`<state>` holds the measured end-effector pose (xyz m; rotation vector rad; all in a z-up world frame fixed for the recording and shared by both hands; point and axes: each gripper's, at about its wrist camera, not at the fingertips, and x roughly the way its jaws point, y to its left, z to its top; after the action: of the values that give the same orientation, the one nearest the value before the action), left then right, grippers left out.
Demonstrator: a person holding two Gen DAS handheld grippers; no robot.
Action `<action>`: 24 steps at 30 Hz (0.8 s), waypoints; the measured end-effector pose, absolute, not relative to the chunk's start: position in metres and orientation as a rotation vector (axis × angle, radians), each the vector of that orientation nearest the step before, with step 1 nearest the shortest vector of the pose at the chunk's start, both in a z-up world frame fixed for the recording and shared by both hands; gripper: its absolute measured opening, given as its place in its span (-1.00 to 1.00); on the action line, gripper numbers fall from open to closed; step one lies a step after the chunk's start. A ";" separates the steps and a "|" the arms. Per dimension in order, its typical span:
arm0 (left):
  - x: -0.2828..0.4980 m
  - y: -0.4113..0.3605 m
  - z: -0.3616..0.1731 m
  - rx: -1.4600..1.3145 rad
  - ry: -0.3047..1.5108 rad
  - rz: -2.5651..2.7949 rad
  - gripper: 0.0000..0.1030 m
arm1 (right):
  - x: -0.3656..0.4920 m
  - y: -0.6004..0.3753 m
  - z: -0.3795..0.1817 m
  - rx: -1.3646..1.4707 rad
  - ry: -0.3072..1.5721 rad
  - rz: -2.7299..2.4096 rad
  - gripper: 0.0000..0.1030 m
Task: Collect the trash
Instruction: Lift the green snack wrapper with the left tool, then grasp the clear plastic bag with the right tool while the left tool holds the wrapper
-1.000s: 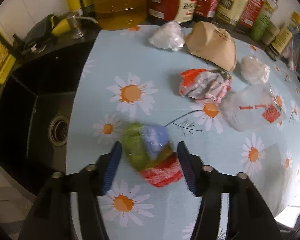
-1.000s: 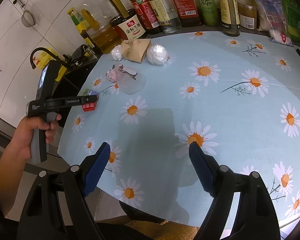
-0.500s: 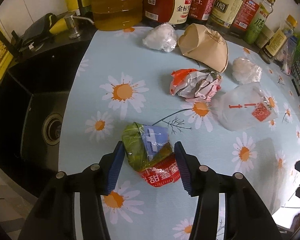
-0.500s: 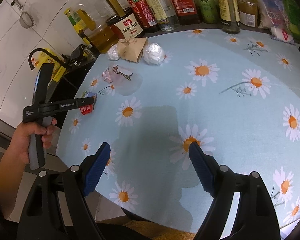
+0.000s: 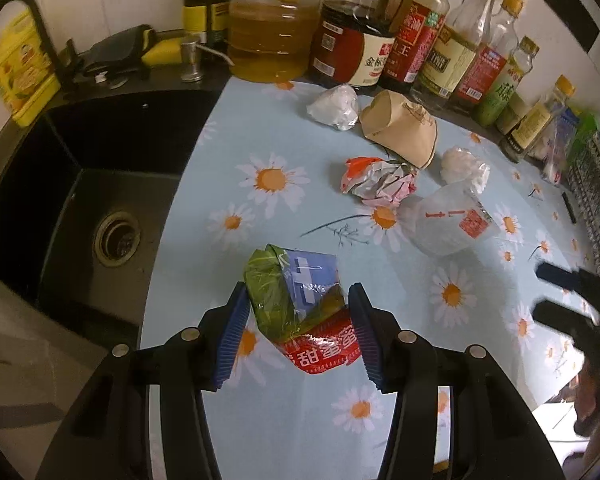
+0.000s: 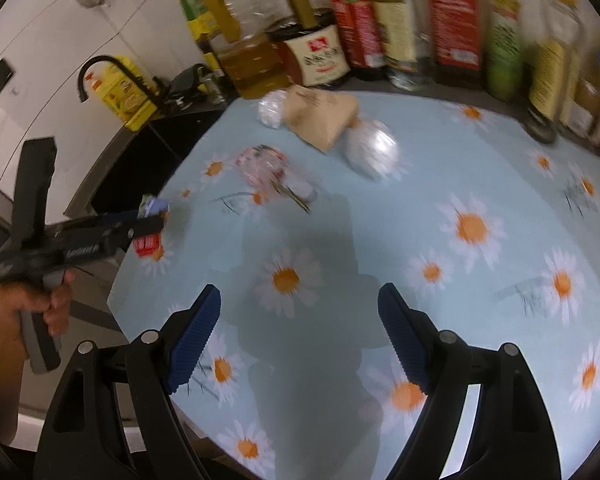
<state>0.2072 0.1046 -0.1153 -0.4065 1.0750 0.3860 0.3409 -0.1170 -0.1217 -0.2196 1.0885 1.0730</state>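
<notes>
Snack wrapper (image 5: 300, 308) between left tongs (image 5: 298, 334)

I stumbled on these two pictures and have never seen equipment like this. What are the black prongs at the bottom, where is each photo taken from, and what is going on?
There is no robot here. A person holds a hand-operated gripper in each hand, and each gripper carries a wide-angle camera looking along its two blue-padded fingers. So each picture is one gripper's own view, with its fingers at the bottom.

In the left view, the left gripper has its jaws closed on a crumpled green, blue and red snack wrapper. In the right view, the right gripper is open with nothing in it; the person's left hand shows at the left.

On the daisy-print tablecloth lie more trash: a red-and-white crumpled wrapper, a clear plastic bag, a brown paper bag and two white wads. Sauce and oil bottles line the back, with a black sink beside.
</notes>
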 end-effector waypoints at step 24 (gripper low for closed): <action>0.109 0.082 -0.121 -0.639 0.997 0.577 -0.05 | 0.370 -0.020 -0.166 -0.518 1.073 1.158 0.35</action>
<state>0.1094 0.0818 -0.1209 -0.6393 0.9975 0.5775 0.3695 -0.0201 -0.1660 -0.5179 1.0725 1.1580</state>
